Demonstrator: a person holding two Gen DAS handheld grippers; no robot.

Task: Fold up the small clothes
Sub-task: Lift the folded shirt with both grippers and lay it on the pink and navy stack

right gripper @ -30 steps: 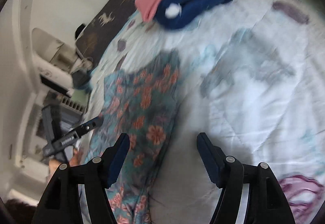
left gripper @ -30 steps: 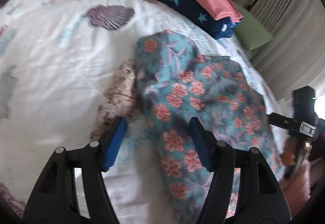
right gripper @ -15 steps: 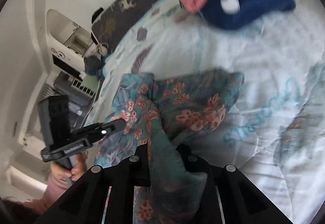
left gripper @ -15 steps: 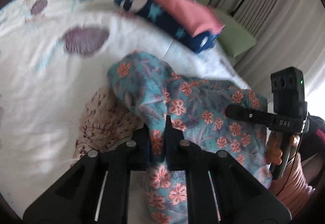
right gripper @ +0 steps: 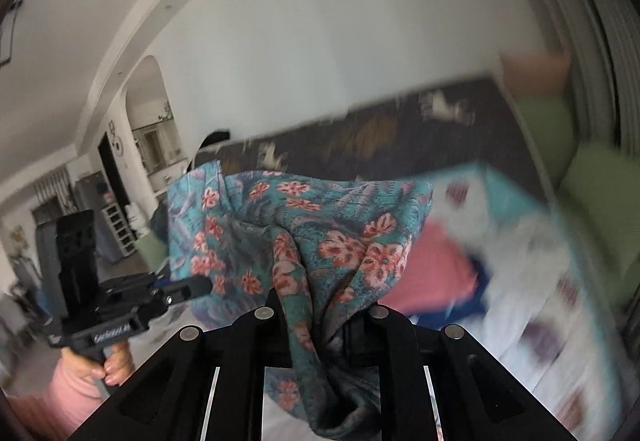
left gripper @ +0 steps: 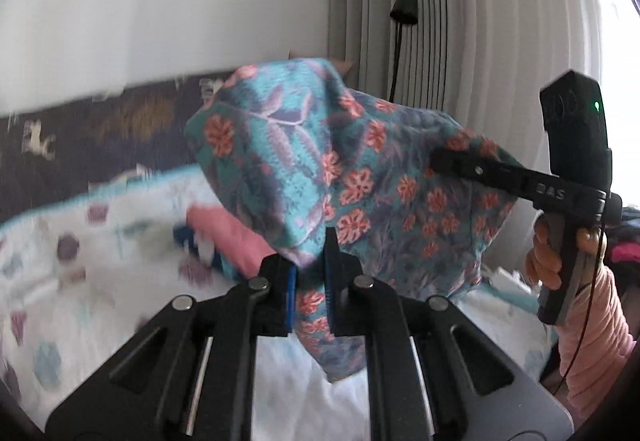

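Observation:
A teal garment with orange flowers point(left gripper: 320, 161) hangs in the air above the bed, stretched between both grippers. My left gripper point(left gripper: 310, 265) is shut on one edge of it, blue pads pinching the cloth. In the left wrist view my right gripper point(left gripper: 444, 165) bites the far side of the cloth, held by a hand in a pink sleeve point(left gripper: 592, 353). The right wrist view shows the floral garment point(right gripper: 320, 233) bunched and pinched in my right gripper point(right gripper: 320, 305), with my left gripper point(right gripper: 200, 283) clamped on its left edge.
Under the lifted cloth lies a folded stack, a pink piece point(left gripper: 232, 237) on a navy one point(right gripper: 472, 301), on the white patterned bedspread point(left gripper: 80, 281). A dark headboard point(right gripper: 400, 133), green pillows point(right gripper: 592, 185), grey curtains point(left gripper: 440, 21) and a floor lamp point(left gripper: 404, 9) stand behind.
Both grippers shut on the floral garment where it lay on the bed, then rose fast, lifting it clear so it now hangs between them. Both views tipped up toward the wall.

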